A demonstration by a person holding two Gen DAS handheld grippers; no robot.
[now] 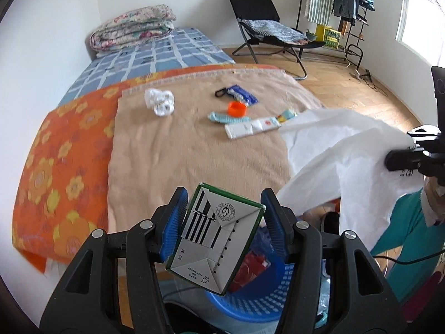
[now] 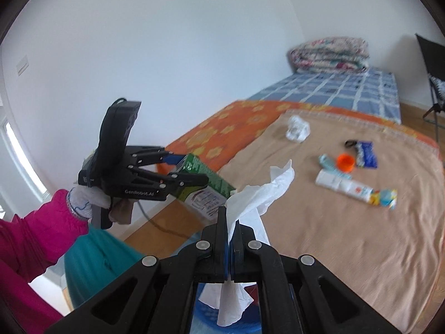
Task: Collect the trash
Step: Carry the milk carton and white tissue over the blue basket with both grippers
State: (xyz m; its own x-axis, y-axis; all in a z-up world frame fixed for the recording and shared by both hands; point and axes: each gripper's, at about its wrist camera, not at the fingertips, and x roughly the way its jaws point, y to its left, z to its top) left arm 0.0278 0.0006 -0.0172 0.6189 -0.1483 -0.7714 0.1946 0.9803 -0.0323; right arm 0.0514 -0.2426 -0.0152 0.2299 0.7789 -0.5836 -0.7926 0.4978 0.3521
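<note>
A green and white carton (image 1: 215, 239) is clamped between the blue pads of the left gripper (image 1: 222, 222), and its folded bottom with printed bars is seen only in the left view. In the right view the same carton (image 2: 205, 186) is seen from the side, where green printed faces are shown, along with the left gripper (image 2: 192, 171) and the gloved hand (image 2: 91, 203) behind it, worn above a pink sleeve (image 2: 36, 236).

The right gripper (image 2: 229, 222) is closed on a sheet of white tissue (image 2: 258, 194), which sticks up above the fingers and hangs down below them. From the left view this tissue (image 1: 342, 156) is spread wide and thin at the right, with the right gripper (image 1: 408, 158) seen sideways at its far edge.

A blue plastic basket (image 1: 267, 292), its wall pierced with rows of small holes, is seen below the carton in the left view, with red and clear wrappers inside. Little of it is shown in the right view, where it is largely covered by the fingers and the tissue.

More trash lies on the tan woven blanket (image 1: 180, 153), well away from its edges: a crumpled white wad (image 1: 160, 101), an orange cap (image 1: 237, 108), a blue packet (image 1: 242, 94) and a white tube (image 1: 250, 129). Wide bare cloth is left between these and the near edge.
</note>
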